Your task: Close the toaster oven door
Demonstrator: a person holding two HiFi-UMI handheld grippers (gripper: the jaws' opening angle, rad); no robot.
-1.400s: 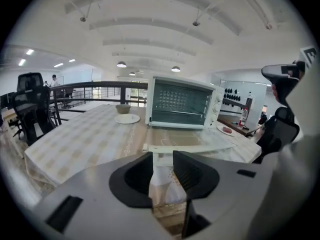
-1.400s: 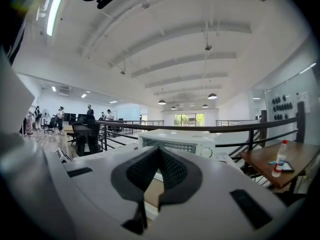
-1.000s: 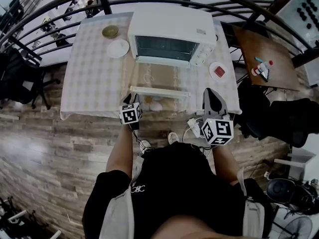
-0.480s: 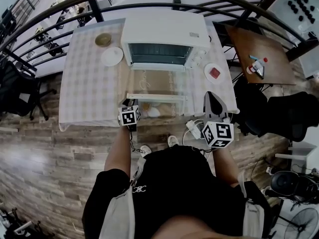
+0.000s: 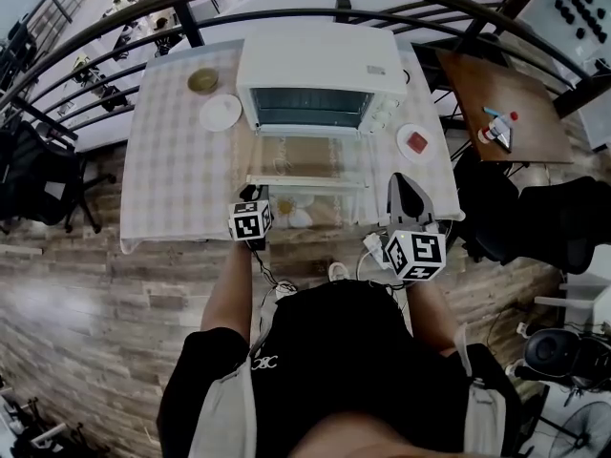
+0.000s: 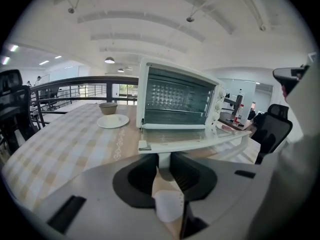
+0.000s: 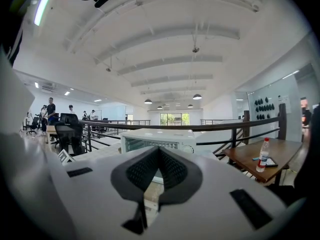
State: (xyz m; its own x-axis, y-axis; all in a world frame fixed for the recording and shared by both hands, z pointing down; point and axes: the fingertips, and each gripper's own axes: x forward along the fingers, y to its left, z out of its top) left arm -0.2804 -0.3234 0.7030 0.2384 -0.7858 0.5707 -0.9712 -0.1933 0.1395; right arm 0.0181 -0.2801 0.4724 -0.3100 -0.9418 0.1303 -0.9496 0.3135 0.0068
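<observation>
Door (image 5: pixel 310 156): lies flat open in front of the toaster oven (image 5: pixel 320 79) on the bench (image 5: pixel 172 179).
Left tool (image 6: pixel 163 156): closing on the door handle's (image 5: pixel 305 182) left end, seen only in its own view.
Right tool (image 7: pixel 159 151): jaws together, empty, front right of the oven.

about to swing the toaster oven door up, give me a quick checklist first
1. Oven door fully open, lying flat: ok.
2. Nothing resting on the door: ok.
3. Nothing sticking out of the toaster oven opening: ok.
4. Left tool at the door handle: ok, its jaws are closing with the handle's left end between them.
5. Firm hold on the handle: cannot tell.
6. Right tool shut, empty, off to the right of the door: ok.
</observation>
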